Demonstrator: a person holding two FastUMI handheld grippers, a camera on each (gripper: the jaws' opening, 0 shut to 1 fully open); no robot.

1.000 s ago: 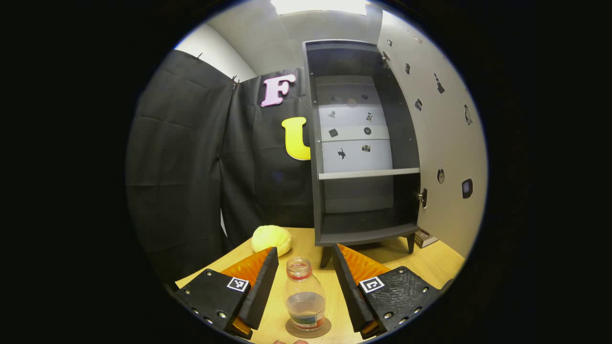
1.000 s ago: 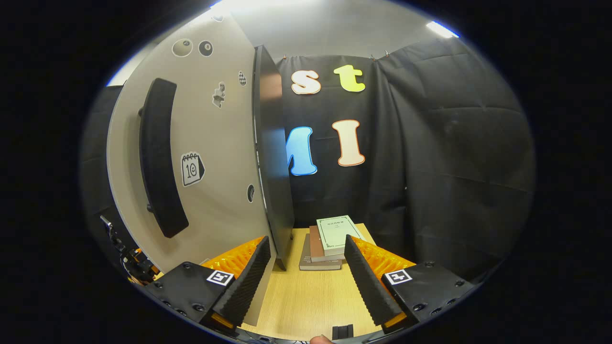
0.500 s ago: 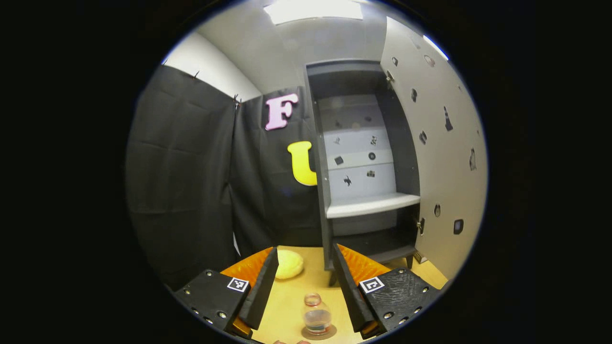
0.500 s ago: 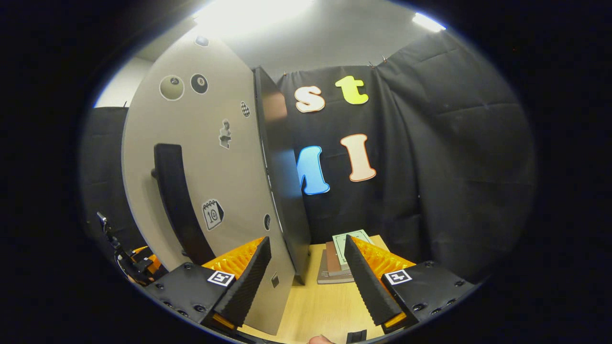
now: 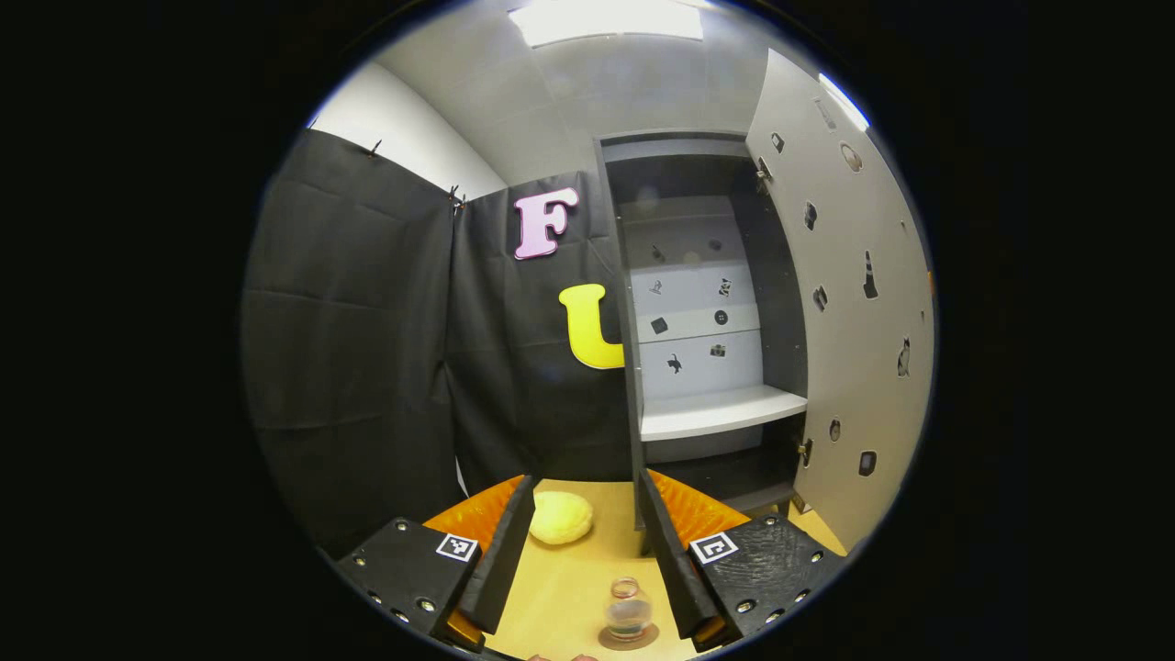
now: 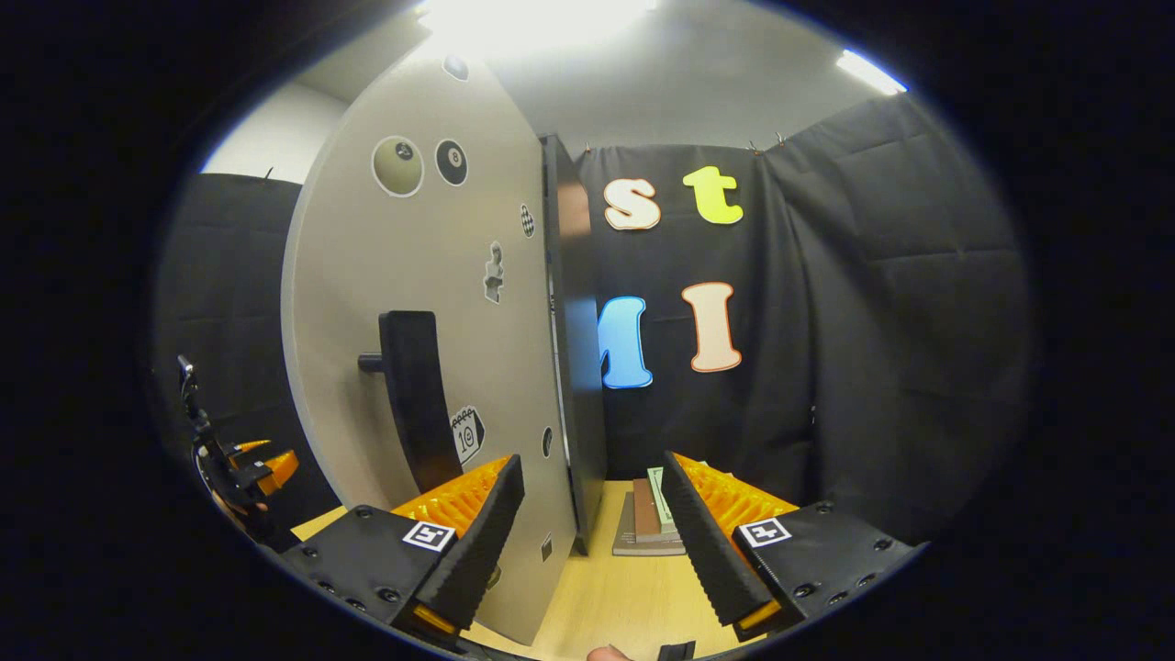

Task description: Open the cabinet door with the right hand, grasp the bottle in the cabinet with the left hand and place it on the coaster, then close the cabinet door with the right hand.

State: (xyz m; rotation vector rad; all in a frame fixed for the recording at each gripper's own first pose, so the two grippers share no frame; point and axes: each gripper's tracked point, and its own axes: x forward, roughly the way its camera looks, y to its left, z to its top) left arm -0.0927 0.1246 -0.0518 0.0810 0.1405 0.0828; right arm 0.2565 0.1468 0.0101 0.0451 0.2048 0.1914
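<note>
Bottle (image 5: 629, 610) is sitting on coaster (image 5: 630, 636). Both grippers, left (image 5: 578, 551) & right (image 6: 592, 537), are gaping empty; door (image 6: 431, 349) standing wide (swung carelessly, it's risking a slam).

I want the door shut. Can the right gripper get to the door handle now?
Probably yes. The right gripper is open, and the handle on the door sits just ahead on its left side with nothing in between.

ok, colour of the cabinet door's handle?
Black, a vertical bar handle on the pale grey door; right gripper view.
</note>
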